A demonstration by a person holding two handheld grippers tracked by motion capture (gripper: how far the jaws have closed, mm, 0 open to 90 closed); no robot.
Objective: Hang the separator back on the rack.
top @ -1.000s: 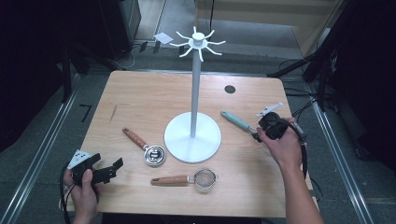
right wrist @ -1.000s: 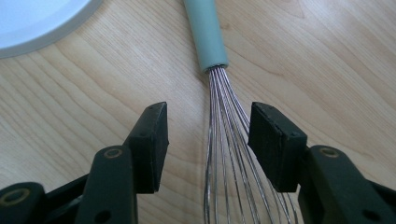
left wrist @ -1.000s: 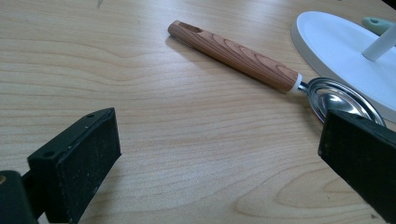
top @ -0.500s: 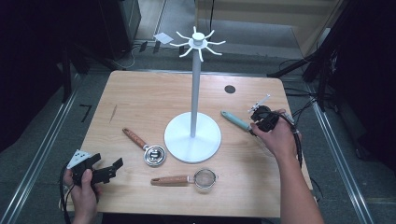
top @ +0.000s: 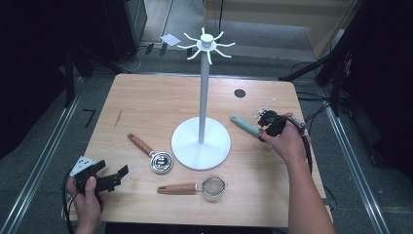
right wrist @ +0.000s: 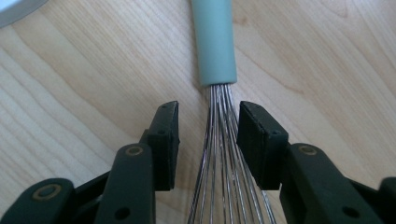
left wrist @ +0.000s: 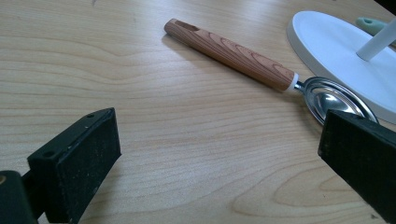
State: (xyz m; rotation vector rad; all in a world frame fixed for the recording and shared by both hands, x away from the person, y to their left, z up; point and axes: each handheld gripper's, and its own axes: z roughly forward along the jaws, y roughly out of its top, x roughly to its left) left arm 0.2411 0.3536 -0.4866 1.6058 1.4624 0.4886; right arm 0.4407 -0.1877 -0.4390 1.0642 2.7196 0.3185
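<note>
A whisk with a pale teal handle (top: 245, 126) lies on the wooden table, right of the white hook stand (top: 200, 141). My right gripper (top: 263, 131) is down over the whisk, and its jaws have just been closing. In the right gripper view the whisk's handle (right wrist: 213, 42) points away and its steel wires (right wrist: 220, 140) run between the pads of the right gripper (right wrist: 208, 116). A gap remains on the left side, so the gripper is open. My left gripper (top: 114, 178) rests at the table's near left corner. The left gripper (left wrist: 219, 140) is wide open around nothing.
A wooden-handled metal scoop (top: 146, 148) lies left of the stand's base, and the scoop (left wrist: 233, 53) is ahead of the left jaws. A small wooden-handled strainer (top: 195, 186) lies near the front edge. A dark round hole (top: 239, 92) marks the tabletop at the back right.
My right hand has moved left and slightly down along the whisk, bringing its jaws over the wires. The left hand has stayed where it was.
</note>
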